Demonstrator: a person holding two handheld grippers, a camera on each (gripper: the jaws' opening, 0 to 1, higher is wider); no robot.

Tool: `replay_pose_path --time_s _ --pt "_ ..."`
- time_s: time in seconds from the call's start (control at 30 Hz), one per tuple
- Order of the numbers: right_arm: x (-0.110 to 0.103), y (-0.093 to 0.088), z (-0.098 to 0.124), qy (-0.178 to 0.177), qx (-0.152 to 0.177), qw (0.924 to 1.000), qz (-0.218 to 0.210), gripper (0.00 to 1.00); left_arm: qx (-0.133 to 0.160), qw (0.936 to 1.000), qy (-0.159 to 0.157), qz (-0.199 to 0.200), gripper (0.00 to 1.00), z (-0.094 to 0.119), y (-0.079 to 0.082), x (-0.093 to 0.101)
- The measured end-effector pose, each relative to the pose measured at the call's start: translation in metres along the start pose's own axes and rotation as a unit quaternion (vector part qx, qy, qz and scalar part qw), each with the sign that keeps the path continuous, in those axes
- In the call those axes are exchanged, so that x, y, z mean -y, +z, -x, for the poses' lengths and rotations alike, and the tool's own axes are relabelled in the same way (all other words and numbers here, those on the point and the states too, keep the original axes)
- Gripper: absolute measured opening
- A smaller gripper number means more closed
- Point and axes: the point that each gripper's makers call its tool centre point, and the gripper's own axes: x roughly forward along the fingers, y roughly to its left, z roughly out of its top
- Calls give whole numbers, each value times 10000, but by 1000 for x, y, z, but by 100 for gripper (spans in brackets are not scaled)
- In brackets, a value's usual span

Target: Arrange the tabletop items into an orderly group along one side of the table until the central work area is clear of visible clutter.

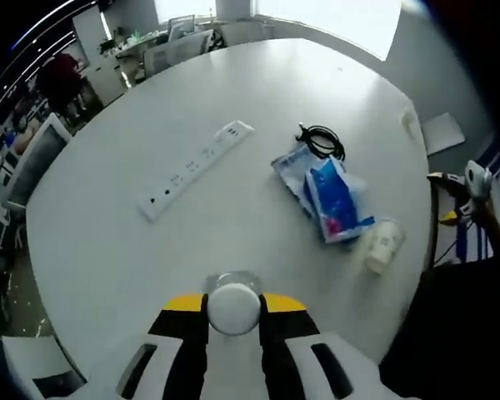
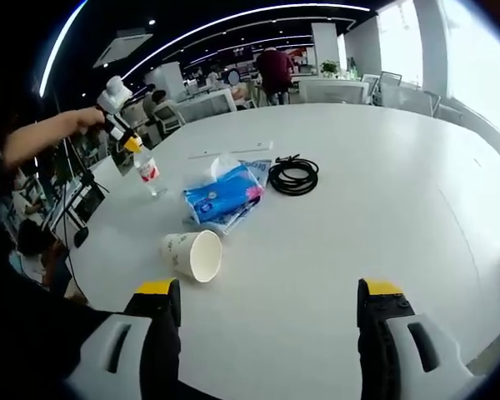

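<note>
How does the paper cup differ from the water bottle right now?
The paper cup lies on its side on the table, untouched; the water bottle stands upright, gripped at its cap by the left gripper. The cup is open-mouthed and opaque, the bottle capped and clear. Both sit near the table's edge.

On the round white table (image 2: 417, 192) lie one paper cup (image 2: 192, 254) tipped on its side, one blue tissue pack (image 2: 222, 197) at centre frame, one coiled black cable (image 2: 294, 176), one white power strip (image 1: 196, 169) left of centre, and one clear water bottle (image 2: 149, 174) at the left.
</note>
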Motion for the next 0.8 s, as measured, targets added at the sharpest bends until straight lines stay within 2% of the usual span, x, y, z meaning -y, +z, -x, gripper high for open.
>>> replay_pose_path --time_s 0.17,0.33,0.43,0.6,0.67,0.8 --pt "-1 -2 1 10 -18 10000 15 84 34 9995 -176 -260 20 10 5 -1" --pt "-3 -1 2 19 -13 10000 33 84 22 9979 -202 -615 20 17 11 -3" --pt "-2 0 1 22 7 10000 19 84 -1 9945 -240 -1020 20 18 15 -6" --pt "-2 -1 2 2 40 10000 -20 84 -79 9896 -376 -1385 20 17 16 -9" --pt "-1 -2 3 -14 44 10000 -51 84 -67 9837 -484 -1731 20 15 17 -9" --pt "-2 -4 4 -49 44 10000 -75 84 -172 9812 -510 -1852 20 9 14 -12"
